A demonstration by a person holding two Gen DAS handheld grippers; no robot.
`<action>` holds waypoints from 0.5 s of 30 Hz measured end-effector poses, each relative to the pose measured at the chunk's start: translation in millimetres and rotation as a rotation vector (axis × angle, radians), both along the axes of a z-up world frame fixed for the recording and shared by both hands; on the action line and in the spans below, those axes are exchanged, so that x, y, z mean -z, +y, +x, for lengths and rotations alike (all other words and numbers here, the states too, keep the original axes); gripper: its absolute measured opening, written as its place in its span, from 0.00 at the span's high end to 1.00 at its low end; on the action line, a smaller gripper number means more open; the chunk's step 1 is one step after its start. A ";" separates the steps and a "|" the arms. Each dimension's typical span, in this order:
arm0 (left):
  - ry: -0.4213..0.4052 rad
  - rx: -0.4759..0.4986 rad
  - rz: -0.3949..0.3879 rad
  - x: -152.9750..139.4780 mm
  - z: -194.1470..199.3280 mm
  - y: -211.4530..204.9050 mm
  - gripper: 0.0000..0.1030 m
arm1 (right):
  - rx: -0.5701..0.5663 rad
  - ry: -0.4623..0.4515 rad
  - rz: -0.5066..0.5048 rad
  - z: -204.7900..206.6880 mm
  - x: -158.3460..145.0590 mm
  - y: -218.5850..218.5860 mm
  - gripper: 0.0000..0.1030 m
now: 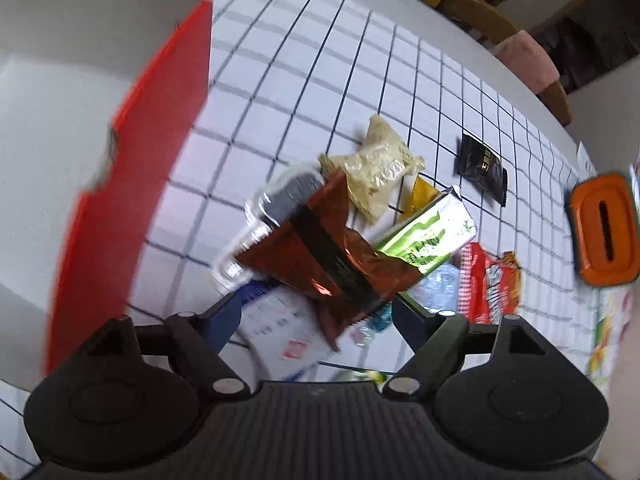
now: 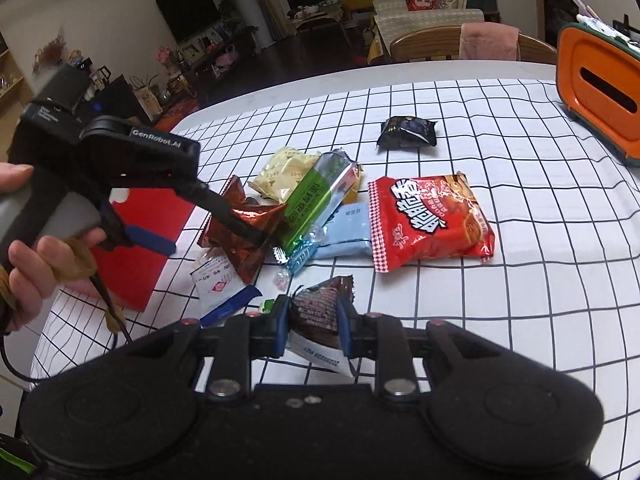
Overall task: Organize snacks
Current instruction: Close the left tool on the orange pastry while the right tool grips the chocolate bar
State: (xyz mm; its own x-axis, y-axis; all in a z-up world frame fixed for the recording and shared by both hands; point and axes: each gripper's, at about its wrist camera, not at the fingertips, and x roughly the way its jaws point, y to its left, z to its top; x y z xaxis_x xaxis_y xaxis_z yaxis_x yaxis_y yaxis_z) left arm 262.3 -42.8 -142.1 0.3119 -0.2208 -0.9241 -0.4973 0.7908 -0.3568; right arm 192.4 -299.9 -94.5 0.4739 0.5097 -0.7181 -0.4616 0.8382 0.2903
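Observation:
A pile of snack packets lies on the checked tablecloth (image 2: 520, 280). My left gripper (image 1: 320, 312) is open above it. A copper-red foil packet (image 1: 320, 256) lies between its spread fingers and neither pad presses on it. In the right wrist view the left gripper (image 2: 208, 240) hangs over that same foil packet (image 2: 240, 240), held by a hand (image 2: 28, 272). My right gripper (image 2: 312, 320) is shut on a dark brown packet (image 2: 324, 304), lifted a little off the cloth. A red box (image 1: 160, 120) with a white inside stands to the left.
In the pile are a pale yellow packet (image 2: 284, 172), a green packet (image 2: 316, 204), a light blue one (image 2: 348, 236) and a big red bag (image 2: 428, 220). A black packet (image 2: 408, 132) lies apart. An orange tissue box (image 2: 596, 92) stands far right. Chairs (image 2: 488, 44) line the far edge.

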 end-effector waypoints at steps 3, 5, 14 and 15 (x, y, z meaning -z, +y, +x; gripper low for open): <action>0.013 -0.063 -0.005 5.2 6.5 -1.4 0.20 | 0.005 -0.003 -0.002 -0.1 -0.6 -1.4 0.77; 0.016 -0.087 0.009 5.5 12.5 -5.3 0.20 | 0.009 -0.001 -0.005 0.1 -0.3 -2.5 0.77; 0.049 -0.087 0.065 20.2 34.8 -23.6 0.32 | 0.012 -0.005 -0.022 -0.3 1.6 -5.2 0.77; 0.048 -0.086 0.058 21.5 35.3 -22.9 0.43 | 0.013 -0.006 -0.022 -0.6 1.6 -5.6 0.77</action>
State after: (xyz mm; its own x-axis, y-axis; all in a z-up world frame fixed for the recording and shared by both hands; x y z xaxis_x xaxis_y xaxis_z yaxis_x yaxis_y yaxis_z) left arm 297.6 -65.7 -163.6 0.2823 -0.1409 -0.9489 -0.5798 0.7629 -0.2858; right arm 191.8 -305.5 -96.1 0.4849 0.4876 -0.7261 -0.4523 0.8503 0.2690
